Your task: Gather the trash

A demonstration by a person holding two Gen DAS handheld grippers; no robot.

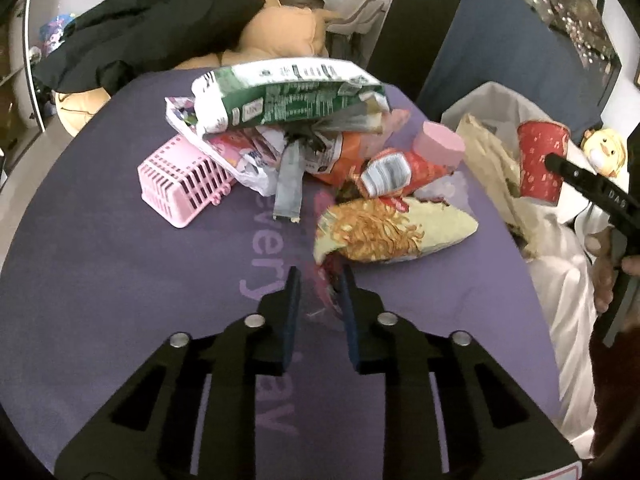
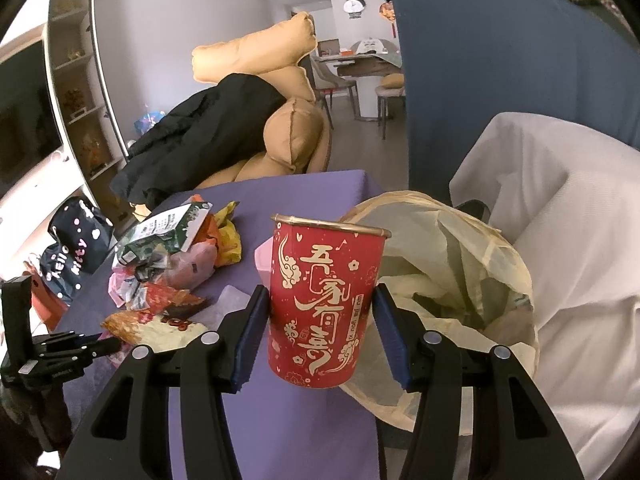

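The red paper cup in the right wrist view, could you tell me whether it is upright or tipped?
Upright: the red paper cup has its rim on top, base hanging above the purple mat.

Red paper cup (image 2: 326, 304), gold lettering, upright, centre frame in right wrist view, clamped between the claw's blue pads, just left of the open beige trash bag (image 2: 452, 280). Left wrist view: yellow noodle-print wrapper (image 1: 394, 232) lies flat mid-frame; crumpled green-white packet (image 1: 288, 94) tops the wrapper pile (image 1: 288, 140), upper centre.
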